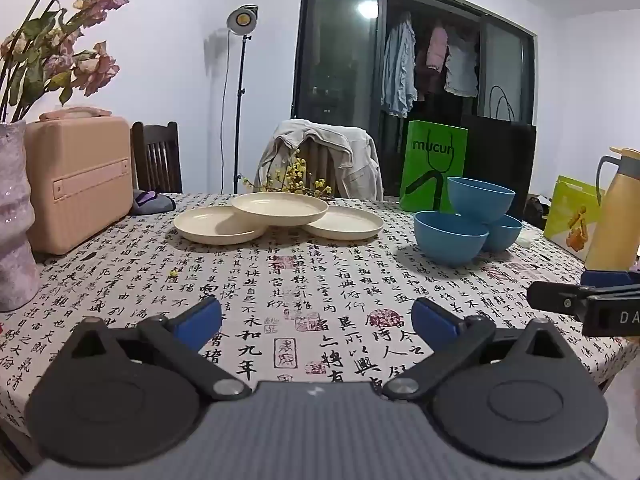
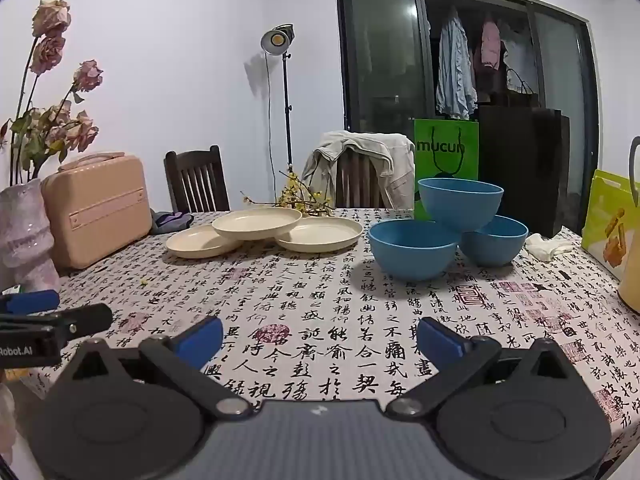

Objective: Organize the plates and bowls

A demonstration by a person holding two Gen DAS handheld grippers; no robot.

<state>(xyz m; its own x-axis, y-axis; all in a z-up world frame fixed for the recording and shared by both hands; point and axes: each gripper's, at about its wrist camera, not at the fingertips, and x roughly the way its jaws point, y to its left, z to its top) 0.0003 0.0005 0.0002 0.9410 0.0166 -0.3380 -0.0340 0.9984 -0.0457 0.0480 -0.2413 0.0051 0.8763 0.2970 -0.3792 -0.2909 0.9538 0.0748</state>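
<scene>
Both grippers hover low over the near edge of the table [image 1: 280, 280], jaws spread wide with nothing between them: the left gripper [image 1: 316, 320] and, just beside it, the right gripper [image 2: 320, 340]. Toward the far edge lie three cream plates [image 1: 280, 204], the middle one resting across the rims of the other two, all bare. Toward the far right corner stand three blue bowls [image 2: 416, 248], one perched on the rims of the other two; what shows of their insides looks bare. At the left edge a vase [image 2: 24, 236] holds wilted roses [image 2: 52, 20].
</scene>
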